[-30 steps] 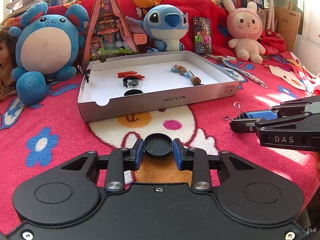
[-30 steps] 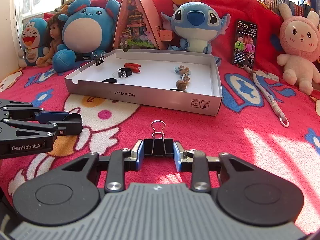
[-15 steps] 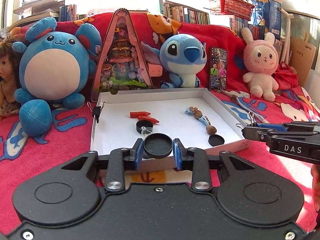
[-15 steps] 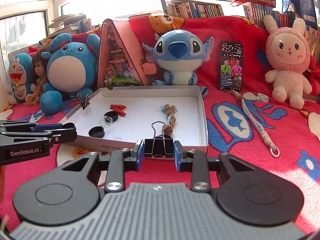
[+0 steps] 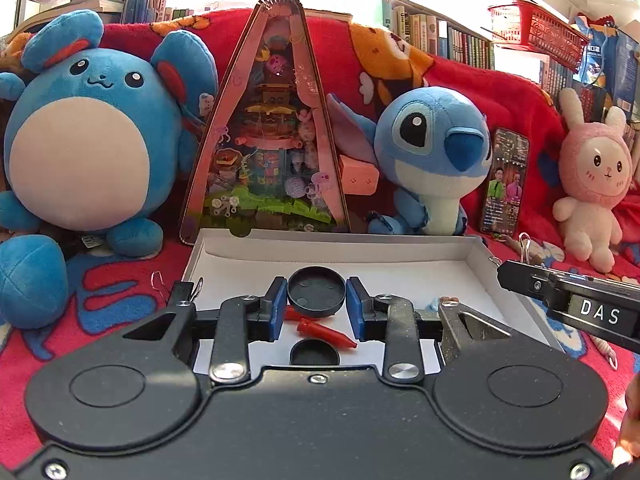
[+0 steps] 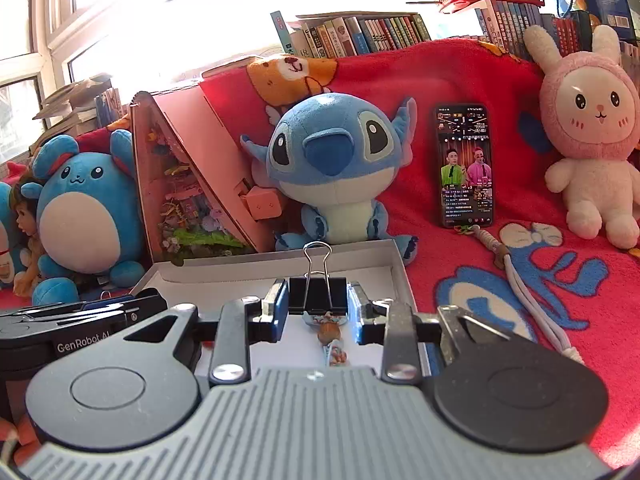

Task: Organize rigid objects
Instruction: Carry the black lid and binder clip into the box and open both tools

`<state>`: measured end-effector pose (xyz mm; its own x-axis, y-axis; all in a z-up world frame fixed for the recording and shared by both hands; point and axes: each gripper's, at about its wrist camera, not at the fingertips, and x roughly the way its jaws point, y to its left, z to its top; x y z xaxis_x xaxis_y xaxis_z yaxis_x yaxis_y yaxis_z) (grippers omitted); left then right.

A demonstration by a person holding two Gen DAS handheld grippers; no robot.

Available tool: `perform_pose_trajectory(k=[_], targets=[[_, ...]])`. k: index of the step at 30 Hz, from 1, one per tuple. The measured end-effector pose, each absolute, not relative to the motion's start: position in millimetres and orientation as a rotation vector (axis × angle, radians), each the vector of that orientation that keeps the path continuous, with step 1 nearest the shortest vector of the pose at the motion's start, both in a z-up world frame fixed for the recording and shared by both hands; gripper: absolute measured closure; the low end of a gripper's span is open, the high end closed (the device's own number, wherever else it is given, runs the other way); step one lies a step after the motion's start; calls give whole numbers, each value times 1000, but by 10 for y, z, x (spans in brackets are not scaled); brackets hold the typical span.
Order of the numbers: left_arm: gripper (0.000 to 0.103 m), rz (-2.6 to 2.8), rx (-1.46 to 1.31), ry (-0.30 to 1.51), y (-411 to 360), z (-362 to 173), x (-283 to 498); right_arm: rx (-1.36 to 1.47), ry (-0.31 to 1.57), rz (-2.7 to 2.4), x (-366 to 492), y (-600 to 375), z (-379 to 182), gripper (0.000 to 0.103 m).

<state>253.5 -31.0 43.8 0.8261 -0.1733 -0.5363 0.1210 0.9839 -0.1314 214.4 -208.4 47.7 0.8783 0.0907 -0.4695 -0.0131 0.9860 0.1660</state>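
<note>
Over the white box (image 5: 476, 250), the left claw (image 5: 317, 309) is pinching a black cap (image 5: 317, 291) and the right claw (image 6: 317, 309) a binder clip (image 6: 317, 294), likely for dropping inside.

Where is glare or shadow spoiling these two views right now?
Right wrist view: the window is blown out white, but the clip stays sharp. Left wrist view: sky clipped at top; the gripper shades the near tray floor, yet the cap reads clearly. Both bend at the edges.

Both tools (image 5: 317, 306) (image 6: 317, 306) (cap (image 5: 316, 291) and clip (image 6: 317, 294) held) moved over the box (image 5: 340, 245).
</note>
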Motion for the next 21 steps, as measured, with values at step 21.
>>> perform_pose_trajectory(k=[21], targets=[[73, -96, -83, 627, -350, 151, 3058, 153, 569, 16, 2774, -1918, 115, 66]])
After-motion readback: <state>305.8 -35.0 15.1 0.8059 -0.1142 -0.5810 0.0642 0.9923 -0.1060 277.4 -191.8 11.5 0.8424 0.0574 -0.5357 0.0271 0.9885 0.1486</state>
